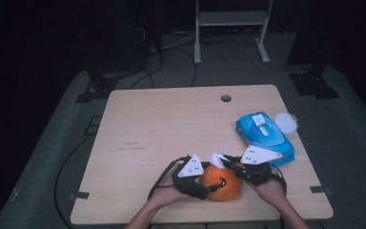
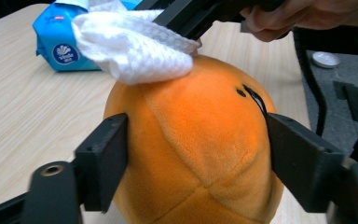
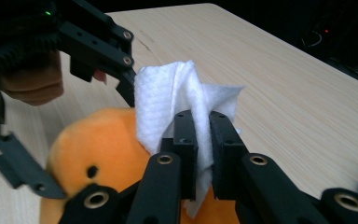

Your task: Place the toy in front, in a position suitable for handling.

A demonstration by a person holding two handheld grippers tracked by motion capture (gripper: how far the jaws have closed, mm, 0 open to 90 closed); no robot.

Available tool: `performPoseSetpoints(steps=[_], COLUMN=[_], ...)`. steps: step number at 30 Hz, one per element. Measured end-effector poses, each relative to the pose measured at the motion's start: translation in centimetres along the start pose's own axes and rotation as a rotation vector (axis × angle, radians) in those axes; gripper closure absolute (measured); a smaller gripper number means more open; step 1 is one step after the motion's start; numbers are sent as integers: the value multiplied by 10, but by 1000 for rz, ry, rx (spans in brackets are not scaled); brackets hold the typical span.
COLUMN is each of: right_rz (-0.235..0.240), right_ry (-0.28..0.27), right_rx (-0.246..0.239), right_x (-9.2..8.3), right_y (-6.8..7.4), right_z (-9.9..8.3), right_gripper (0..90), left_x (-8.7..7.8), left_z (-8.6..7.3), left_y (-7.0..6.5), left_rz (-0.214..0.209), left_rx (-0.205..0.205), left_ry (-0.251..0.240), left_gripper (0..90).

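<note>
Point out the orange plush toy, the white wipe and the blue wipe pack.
orange plush toy [image 2: 196, 154]: left gripper view, its front seam.
white wipe [image 3: 168, 98]: right gripper view, its upper fold.
blue wipe pack [image 1: 267, 138]: high view, its top face.

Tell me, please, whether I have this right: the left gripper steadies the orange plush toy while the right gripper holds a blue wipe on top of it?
Not quite: the wipe is white, as the right gripper view shows. The left gripper does steady the plush toy, and the right gripper holds the wipe on top.
</note>
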State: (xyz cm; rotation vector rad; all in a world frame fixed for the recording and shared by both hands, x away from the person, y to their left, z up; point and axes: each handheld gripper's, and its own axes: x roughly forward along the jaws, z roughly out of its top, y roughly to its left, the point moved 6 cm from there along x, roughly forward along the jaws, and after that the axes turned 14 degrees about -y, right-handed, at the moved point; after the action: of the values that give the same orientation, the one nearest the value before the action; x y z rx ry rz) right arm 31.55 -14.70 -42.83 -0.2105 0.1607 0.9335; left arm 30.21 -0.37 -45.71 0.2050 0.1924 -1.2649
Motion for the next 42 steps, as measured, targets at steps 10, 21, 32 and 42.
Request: performPoseSetpoints(steps=[10, 21, 32, 42], right_rz=[-54, 33, 46, -38], right_ry=[50, 25, -3, 80], right_rx=[10, -58, -49, -58], right_x=[-15, 2, 0, -27], right_y=[-17, 16, 16, -13], right_z=[-16, 3, 3, -23], right_gripper=[818, 818, 818, 818], left_x=[-5, -1, -4, -15], left_z=[-7, -5, -10, -13], left_y=[5, 7, 11, 19], left_rz=[12, 33, 53, 64], left_rx=[10, -10, 24, -35], left_ry=[2, -15, 27, 0], left_gripper=[314, 262, 300, 210])
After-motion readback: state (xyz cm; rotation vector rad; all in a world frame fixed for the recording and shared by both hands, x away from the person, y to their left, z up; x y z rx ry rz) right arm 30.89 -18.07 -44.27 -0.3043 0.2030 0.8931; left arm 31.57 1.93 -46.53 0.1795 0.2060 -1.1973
